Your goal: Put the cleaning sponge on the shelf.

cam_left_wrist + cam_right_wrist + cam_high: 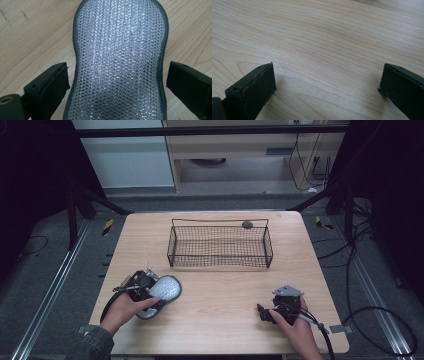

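On the light wood-grain table [220, 285], near its far edge, stands a black wire-mesh rectangular basket [220, 246]. A small dark grey rounded object [247, 224] sits at the basket's far rim, right of centre; what it is cannot be told, nor whether it is inside or behind the rim.

L side, near edge: the person's left hand [122, 307] holds the left gripper [150, 292]. A silver-grey metallic mesh scrubber pad w/ dark grey stitched border, hourglass outline [162, 292], lies flat on the table between the jaws. Left gripper view: the pad [120, 62] runs lengthwise away from the camera, w/ one black jaw on each side. Jaws are spread. The left-side jaw sits just beside the pad's border; the right-side jaw stands apart from it, w/ a strip of table visible between. No pinch on the pad.

R side, near edge: the right hand [292, 322] holds the right gripper [267, 312], grey three-cornered plate on top, cable trailing toward the table edge. Right gripper view: jaws spread wide, w/ bare wood between them. The two grippers are well apart.
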A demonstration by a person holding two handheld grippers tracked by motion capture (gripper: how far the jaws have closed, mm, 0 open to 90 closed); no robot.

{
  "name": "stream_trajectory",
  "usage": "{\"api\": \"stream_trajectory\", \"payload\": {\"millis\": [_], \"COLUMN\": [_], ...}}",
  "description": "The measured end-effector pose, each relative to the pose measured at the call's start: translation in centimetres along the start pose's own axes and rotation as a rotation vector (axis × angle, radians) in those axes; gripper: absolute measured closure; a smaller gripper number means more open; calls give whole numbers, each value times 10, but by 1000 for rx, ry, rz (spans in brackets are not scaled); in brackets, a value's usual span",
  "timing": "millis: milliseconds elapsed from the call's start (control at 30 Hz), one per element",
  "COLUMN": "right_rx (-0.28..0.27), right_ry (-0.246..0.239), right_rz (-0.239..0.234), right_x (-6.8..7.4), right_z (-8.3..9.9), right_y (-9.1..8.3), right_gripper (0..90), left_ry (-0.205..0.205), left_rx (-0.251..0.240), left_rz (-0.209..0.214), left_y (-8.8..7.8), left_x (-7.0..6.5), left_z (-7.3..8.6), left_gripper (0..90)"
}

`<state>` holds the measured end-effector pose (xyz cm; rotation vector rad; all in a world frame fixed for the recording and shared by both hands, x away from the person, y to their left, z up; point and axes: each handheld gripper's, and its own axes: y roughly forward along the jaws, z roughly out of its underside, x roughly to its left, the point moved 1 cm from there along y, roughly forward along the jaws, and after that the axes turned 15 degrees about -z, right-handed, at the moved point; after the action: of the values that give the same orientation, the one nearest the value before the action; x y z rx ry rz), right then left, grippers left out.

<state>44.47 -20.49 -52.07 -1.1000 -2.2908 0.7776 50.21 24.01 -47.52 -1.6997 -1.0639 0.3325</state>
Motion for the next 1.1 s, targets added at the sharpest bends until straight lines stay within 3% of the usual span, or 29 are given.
{"api": "stream_trajectory", "payload": {"millis": [1100], "right_rx": [2], "right_ry": [-5], "right_rz": [-6], "right_x": [1], "right_z": [0], "right_y": [0], "right_gripper": [4], "left_ry": [-11], "left_rx": [32], "left_rz": [39], "left_y": [19], "left_x": [0], "left_z": [1], "left_gripper": [2]}}
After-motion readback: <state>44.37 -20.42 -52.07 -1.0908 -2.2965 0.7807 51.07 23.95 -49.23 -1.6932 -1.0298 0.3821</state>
